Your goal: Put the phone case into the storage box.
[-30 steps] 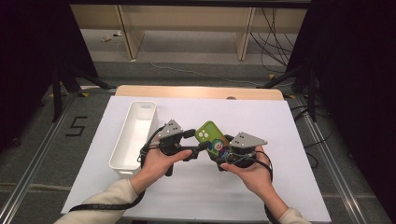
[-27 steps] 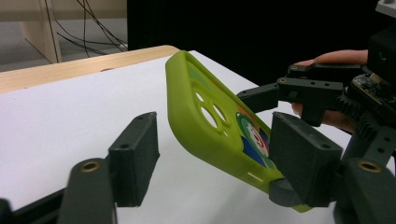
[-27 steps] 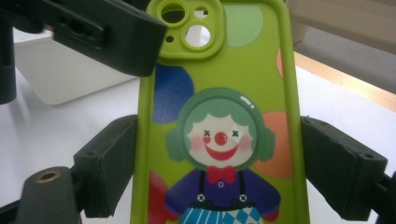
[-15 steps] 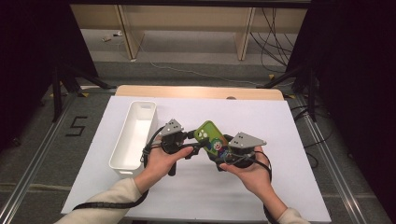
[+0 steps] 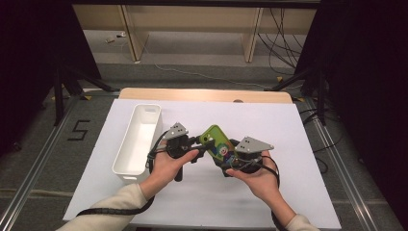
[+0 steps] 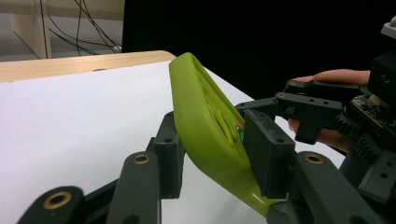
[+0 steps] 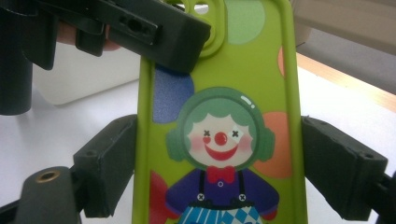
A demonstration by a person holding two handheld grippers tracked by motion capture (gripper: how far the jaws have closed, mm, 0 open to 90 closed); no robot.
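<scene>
Both claws meet over the middle of the bench (image 5: 298, 144), joined by the green phone case (image 5: 215, 139), so nothing passes between them. The long white bin (image 5: 139, 139) stands along the left edge, just beside the left claw (image 5: 202, 150), leaving little room there. Toward the far edge, the right edge and both near corners the white sheet lies open.
</scene>
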